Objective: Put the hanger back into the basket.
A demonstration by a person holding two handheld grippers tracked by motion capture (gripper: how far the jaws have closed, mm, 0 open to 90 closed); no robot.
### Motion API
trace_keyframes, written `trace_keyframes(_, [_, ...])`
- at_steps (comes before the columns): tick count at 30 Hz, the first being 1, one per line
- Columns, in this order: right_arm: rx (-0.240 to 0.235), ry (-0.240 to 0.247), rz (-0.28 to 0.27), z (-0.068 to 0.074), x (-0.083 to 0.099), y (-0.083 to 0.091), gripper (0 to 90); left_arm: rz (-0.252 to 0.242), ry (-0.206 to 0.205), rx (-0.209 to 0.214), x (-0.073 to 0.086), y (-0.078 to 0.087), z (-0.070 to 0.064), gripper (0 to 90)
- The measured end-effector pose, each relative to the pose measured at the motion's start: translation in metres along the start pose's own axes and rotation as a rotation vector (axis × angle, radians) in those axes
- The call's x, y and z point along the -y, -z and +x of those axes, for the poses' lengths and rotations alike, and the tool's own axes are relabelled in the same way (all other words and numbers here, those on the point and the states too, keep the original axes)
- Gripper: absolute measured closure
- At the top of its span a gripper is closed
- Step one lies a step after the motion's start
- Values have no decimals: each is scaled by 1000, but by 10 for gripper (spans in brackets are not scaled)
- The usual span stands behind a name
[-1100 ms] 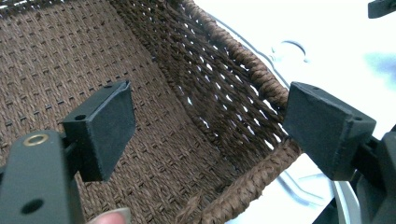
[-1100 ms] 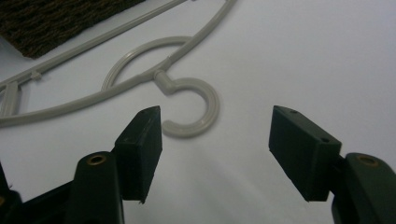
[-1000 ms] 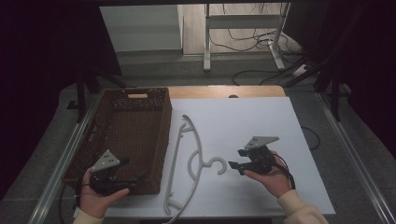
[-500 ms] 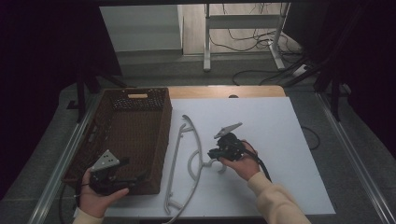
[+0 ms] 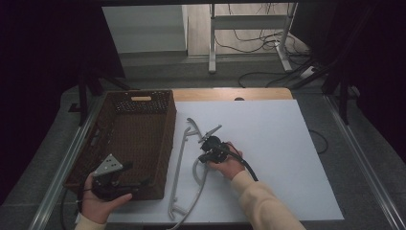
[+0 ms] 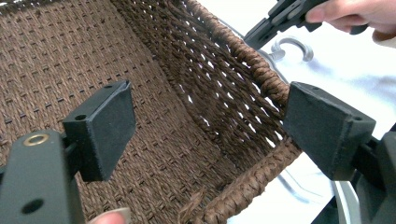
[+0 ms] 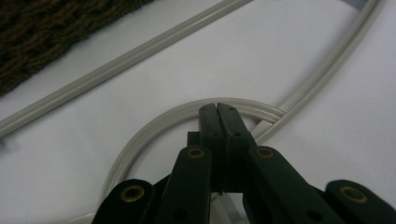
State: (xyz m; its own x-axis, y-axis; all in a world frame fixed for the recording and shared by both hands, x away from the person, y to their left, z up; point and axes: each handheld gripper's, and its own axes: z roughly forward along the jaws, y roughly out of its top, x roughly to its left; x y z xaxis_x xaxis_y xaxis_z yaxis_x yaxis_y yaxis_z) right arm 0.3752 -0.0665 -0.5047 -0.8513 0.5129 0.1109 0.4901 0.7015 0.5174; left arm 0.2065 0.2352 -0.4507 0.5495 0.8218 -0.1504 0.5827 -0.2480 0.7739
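Left tongs (image 5: pixel 125 178): at 7 o'clock, jaws wide apart astride the near corner rim of the wicker basket (image 5: pixel 139 143). Right tongs (image 5: pixel 207 146): mid-bench, jaws pressed together, tips at the hook of the grey hanger (image 5: pixel 184 167), which lies flat at the basket's 3 o'clock side.

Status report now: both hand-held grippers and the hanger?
Left hand-held gripper open, straddling basket corner. Right hand-held gripper shut at hanger hook. Nothing blocking.
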Motion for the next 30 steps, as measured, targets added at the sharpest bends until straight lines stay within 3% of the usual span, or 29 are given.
trace_keyframes(4, [54, 16, 25, 1, -1, -8, 897, 0, 1, 0, 0, 0, 0, 171])
trace_keyframes(6, [55, 10, 20, 1, -1, -8, 897, 0, 0, 0, 0, 0, 0, 171])
trace_keyframes(15, [162, -26, 50, -7, 8, 5, 898, 2, -2, -1, 0, 0, -1, 171])
trace_keyframes(24, [227, -124, 51, -21, 40, 30, 898, 1, -8, 0, -1, 0, -5, 172])
trace_keyframes(30, [243, -184, 56, -24, 62, 46, 898, -3, -10, -1, -2, 0, -5, 172])
